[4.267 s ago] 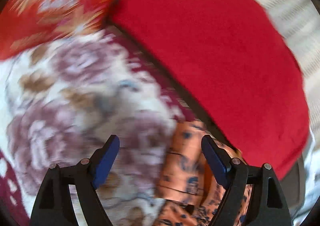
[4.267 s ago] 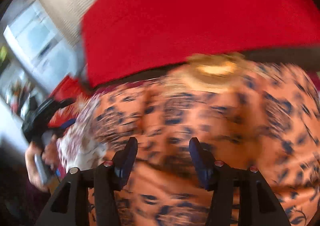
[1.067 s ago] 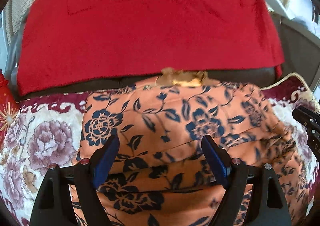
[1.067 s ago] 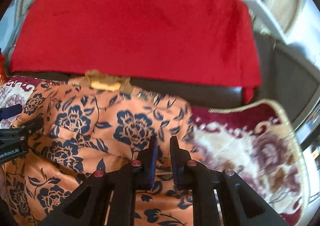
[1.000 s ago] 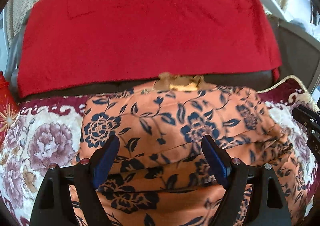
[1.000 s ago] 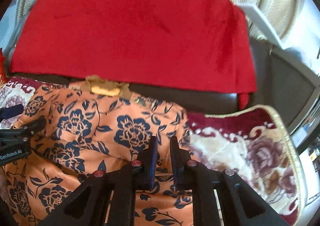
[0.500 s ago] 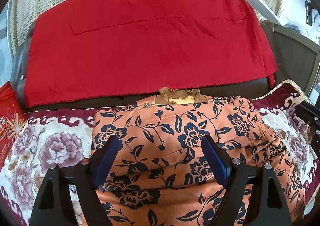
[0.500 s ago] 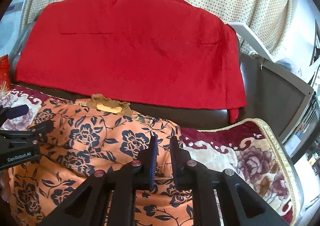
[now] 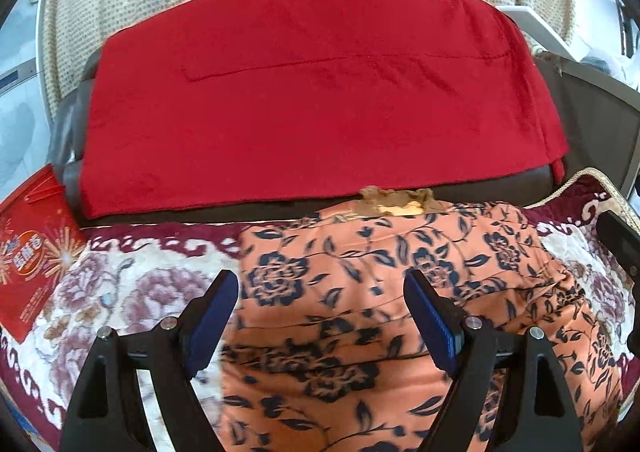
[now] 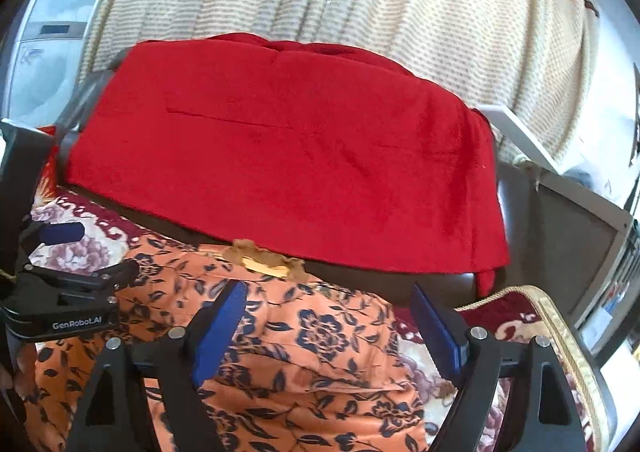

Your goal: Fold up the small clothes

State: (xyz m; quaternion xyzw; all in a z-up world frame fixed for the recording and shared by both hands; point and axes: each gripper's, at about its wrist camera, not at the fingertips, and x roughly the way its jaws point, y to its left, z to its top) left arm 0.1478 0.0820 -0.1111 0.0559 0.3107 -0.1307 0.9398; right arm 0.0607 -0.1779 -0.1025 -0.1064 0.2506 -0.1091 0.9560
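Note:
An orange garment with dark blue flowers (image 9: 360, 292) lies folded on the flowered seat cover (image 9: 128, 292), its brown collar label (image 9: 396, 202) against the seat back. It also shows in the right wrist view (image 10: 320, 352). My left gripper (image 9: 322, 312) is open and empty above the garment's left part. My right gripper (image 10: 328, 326) is open and empty above the garment's right edge. The left gripper's body (image 10: 68, 292) shows at the left of the right wrist view.
A red blanket (image 9: 312, 92) hangs over the dark seat back. A red printed box (image 9: 28, 260) lies at the far left. A cream curtain (image 10: 360, 12) hangs behind. A grey panel (image 10: 560, 232) stands at the right, past the cover's gold-trimmed edge (image 10: 560, 324).
My right gripper was shut on the garment's right edge and has opened and let go. Both grippers have pulled back and up from the garment.

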